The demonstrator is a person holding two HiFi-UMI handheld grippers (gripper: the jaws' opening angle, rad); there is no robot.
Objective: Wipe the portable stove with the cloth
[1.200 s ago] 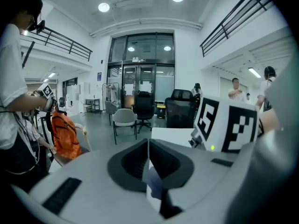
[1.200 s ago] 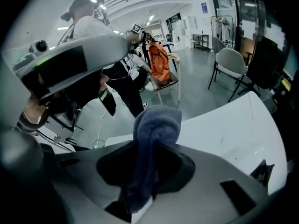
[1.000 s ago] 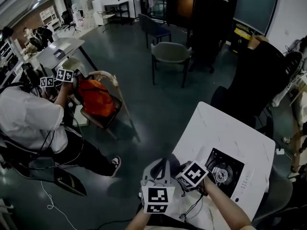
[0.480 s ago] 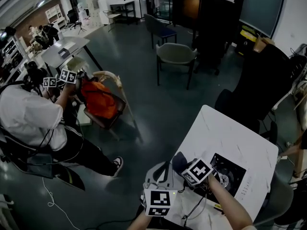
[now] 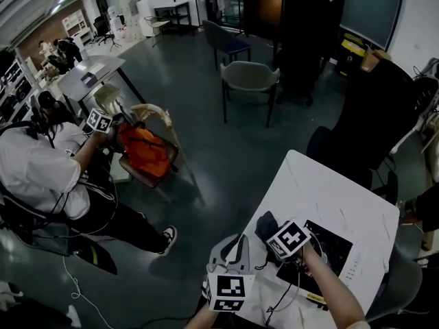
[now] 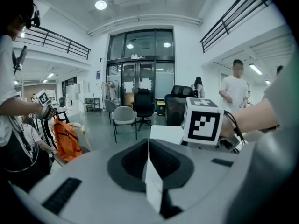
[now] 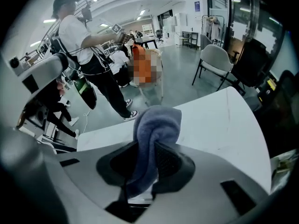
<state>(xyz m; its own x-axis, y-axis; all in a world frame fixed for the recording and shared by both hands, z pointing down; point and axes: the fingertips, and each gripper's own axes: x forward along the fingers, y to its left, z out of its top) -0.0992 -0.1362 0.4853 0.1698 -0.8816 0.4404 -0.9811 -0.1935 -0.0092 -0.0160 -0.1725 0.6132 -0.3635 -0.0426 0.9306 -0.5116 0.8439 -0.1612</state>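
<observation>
Far left of the head view: a person in a white shirt (image 5: pixel 38 177), one arm raised with a marker-cube gripper (image 5: pixel 99 121) just beside an orange bag (image 5: pixel 145 149) resting on a tilted wooden chair (image 5: pixel 156 110). Further in, on the dark floor: a grey chair (image 5: pixel 248 77), well apart from the table.

Bottom centre: the left gripper (image 6: pixel 148 155), held low off the near left corner of the white table (image 5: pixel 315 184), apart from the stove. Jaws pressed flat together in the left gripper view, empty. Pointed out across the room toward tall glass doors (image 6: pixel 140 85) and the grey chair, with the other gripper's marker cube (image 6: pixel 203 120) close on the right.

Next to the right: the right gripper (image 7: pixel 148 158), above the near part of the table. Jaws clamped on the cloth (image 7: pixel 156 125), a blue-grey towel bunched into a thick fold, bulging out past the fingertips and trailing back down between them. In the head view, the same cloth seen as a dark lump over the white tabletop, just left of the portable stove (image 5: pixel 336 249). Contact with the table or the stove: not possible to tell.

Portable stove: black-topped, flat on the near right part of the table, partly covered by the forearm and the cube, a pale strip with small marks along its right side.

Beyond the table's far edge, right: a black office chair (image 5: pixel 370 115).
</observation>
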